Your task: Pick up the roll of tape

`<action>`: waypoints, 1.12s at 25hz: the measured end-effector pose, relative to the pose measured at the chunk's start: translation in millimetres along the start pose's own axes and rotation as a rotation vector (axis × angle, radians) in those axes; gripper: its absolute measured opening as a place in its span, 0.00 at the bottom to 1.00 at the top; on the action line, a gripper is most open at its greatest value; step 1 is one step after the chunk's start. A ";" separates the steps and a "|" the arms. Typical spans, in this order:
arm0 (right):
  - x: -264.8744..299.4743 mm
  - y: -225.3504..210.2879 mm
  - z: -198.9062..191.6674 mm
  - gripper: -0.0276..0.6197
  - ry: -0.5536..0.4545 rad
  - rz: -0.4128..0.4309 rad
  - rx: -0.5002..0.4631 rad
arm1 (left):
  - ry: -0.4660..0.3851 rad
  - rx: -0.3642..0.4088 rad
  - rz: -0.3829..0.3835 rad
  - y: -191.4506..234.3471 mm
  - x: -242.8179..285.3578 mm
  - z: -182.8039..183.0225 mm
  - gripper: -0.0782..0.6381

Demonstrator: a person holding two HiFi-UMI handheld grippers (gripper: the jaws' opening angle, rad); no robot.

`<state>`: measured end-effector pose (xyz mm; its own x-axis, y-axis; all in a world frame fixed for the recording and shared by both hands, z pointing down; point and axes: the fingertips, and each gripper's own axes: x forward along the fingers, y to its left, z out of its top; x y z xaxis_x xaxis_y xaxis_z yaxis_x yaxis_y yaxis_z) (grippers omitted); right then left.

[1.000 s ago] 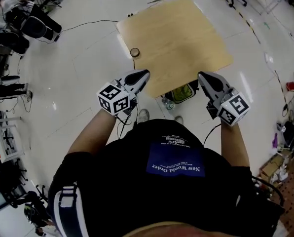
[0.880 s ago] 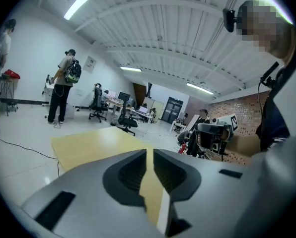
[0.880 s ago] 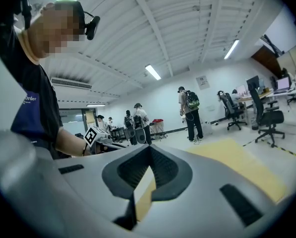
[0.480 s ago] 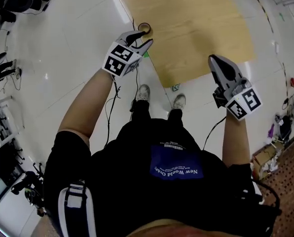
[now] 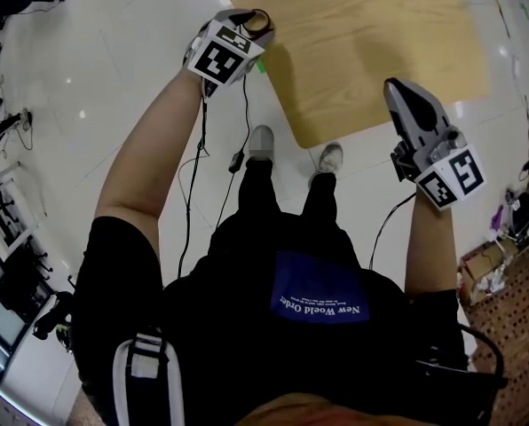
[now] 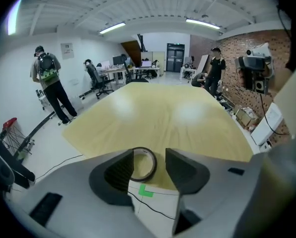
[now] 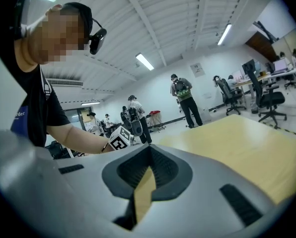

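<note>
Roll of tape [image 6: 144,163]: a thin ring with a dark outer face, a pale inner core and an open centre. It lies flat on the light wood tabletop [image 5: 362,43], right at the left edge as the head view shows it. Below that edge a green patch [image 6: 146,192] shows on the white floor.

Left gripper [image 6: 149,157]: fingers spread wide, one on each side of the roll. The roll sits nearer the left finger. The pads are not pressing on it, and the roll is flat on the wood, not lifted.

Right gripper [image 5: 398,87]: fingers together, with only a thin slit below the tips through which the wood shows. Nothing is held. It hangs over the tabletop's near right edge, well apart from the roll.

Versus one second ago:
- Both grippers were then near the tabletop's near corner, close to the person's body, and the left fingers were together.
- The left gripper has since reached out along the left edge to the roll, and its fingers have just been opening around it.
- Half a second ago its tips were just short of the roll.
- The right fingers are together as before.
</note>
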<state>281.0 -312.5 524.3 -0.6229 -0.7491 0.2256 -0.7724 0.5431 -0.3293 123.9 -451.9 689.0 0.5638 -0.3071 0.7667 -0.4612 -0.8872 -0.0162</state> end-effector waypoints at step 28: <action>-50.6 22.3 -4.4 0.02 -0.013 -0.060 -0.033 | -0.232 -0.120 -0.054 -37.8 -66.3 54.3 0.20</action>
<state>294.7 -260.8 509.6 -0.5738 -0.7854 0.2322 -0.8121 0.5090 -0.2853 141.1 -416.8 604.0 0.7254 -0.3436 0.5965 -0.4965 -0.8614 0.1076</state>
